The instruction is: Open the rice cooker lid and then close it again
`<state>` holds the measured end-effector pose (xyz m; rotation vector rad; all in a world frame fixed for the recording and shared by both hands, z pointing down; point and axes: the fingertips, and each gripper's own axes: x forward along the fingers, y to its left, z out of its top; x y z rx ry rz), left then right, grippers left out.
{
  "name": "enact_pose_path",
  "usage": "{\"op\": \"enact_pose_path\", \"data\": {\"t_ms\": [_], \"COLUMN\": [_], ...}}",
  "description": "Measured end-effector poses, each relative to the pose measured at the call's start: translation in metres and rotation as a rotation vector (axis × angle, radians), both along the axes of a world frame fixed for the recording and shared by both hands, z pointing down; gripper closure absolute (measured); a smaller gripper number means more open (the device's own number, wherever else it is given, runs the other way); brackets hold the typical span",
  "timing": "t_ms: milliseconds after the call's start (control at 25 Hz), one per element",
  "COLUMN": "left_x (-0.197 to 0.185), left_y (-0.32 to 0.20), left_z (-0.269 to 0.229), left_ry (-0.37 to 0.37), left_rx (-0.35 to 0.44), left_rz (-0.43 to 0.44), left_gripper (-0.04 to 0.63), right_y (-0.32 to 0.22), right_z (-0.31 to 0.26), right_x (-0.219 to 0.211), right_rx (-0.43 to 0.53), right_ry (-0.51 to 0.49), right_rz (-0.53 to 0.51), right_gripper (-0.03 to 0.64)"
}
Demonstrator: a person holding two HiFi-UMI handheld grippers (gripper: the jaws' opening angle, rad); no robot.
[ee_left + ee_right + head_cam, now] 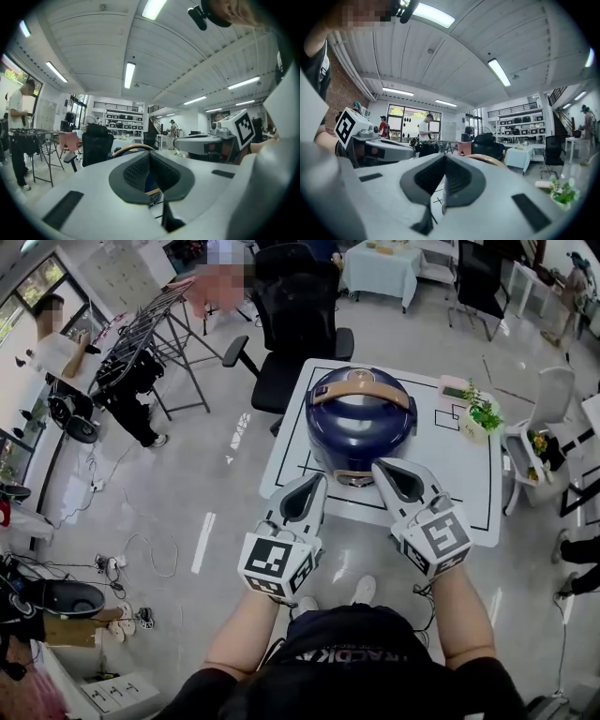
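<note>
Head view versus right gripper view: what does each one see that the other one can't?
Only the head view shows the whole blue rice cooker, closed, and the marker cube on the right hand-held gripper. Only the right gripper view shows the ceiling lights and the far shelves. Both show the small green plant, the cooker's tan handle and the left hand-held gripper.

The rice cooker [361, 418] is deep navy blue, with a tan band across its lid and a tan strip at its front. The counter [469, 493] is white, ruled with thin black lines. The left gripper [316, 482] and the right gripper [382, 468] are pale grey with dark grey insets, and each carries a cube of black-and-white square markers. At the counter's far right corner a green plant [483, 413] stands in a cream pot beside a pink box [450, 385].
</note>
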<state>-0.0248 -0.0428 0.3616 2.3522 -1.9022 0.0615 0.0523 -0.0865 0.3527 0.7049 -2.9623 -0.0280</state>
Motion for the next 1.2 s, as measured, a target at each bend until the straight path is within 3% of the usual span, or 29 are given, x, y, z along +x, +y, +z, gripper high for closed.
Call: {"op": "enact_pose_path", "data": {"t_ms": [440, 720, 1200], "left_x": [-0.028, -0.022, -0.034], "left_y": [0.055, 0.087, 0.119], "left_z": [-0.004, 0.002, 0.005], "left_ry": [0.03, 0.062, 0.072], "left_rx": [-0.001, -0.003, -0.005], "left_rz": [0.15, 0.273, 0.322], "left_gripper": [0.592, 0.592, 0.592], "right_y": [0.069, 0.11, 0.146], "right_z": [-0.007, -0.004, -0.002], "right_x": [-0.015, -0.004, -0.017], "right_rx": [-0.009, -0.007, -0.004], "right_ry": [-0.018, 0.004, 0.005], "right_rz": [0.172, 0.29, 0.34], "right_gripper": [0.615, 0.615, 0.617]}}
